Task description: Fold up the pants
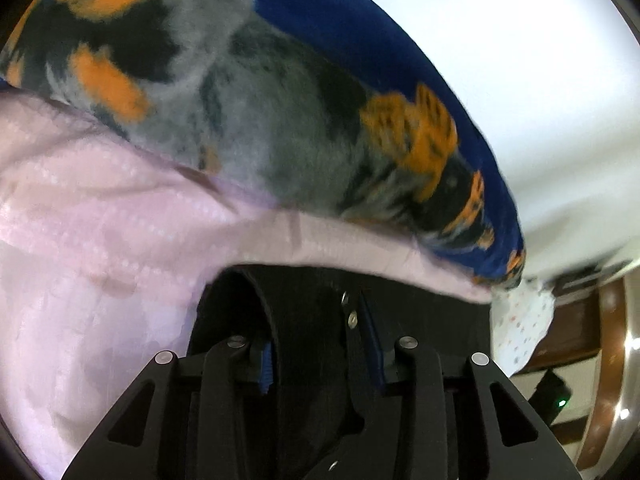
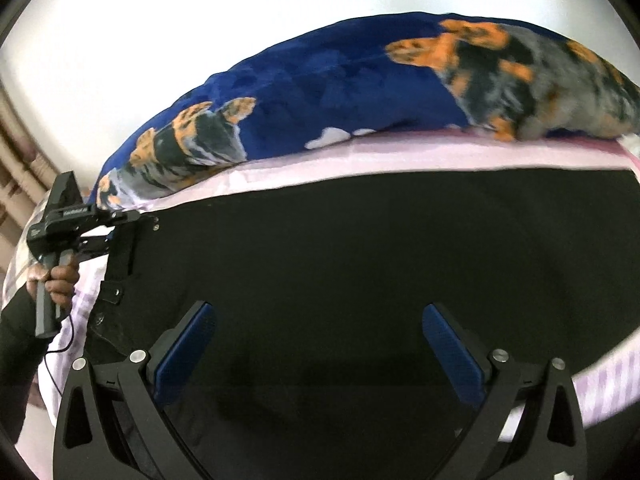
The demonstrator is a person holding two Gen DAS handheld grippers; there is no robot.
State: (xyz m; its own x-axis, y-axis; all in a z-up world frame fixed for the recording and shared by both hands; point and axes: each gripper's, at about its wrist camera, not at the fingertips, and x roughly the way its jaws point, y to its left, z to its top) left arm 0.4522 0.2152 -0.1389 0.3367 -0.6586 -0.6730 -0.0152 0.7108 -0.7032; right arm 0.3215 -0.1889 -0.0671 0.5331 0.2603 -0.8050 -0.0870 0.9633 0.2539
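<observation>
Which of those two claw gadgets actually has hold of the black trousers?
The left gripper: its fingers pinch the black pants at the waistband edge. The right gripper hovers wide open above the cloth, gripping nothing.

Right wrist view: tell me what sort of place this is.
Most likely a bedroom. The black pants are spread on a bed with a pink sheet, a plush blue blanket with animal prints is heaped behind them, and a plain white wall rises beyond.

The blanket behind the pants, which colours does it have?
The blanket is deep blue with grey, black and orange animal prints, clearest in the right wrist view.
</observation>
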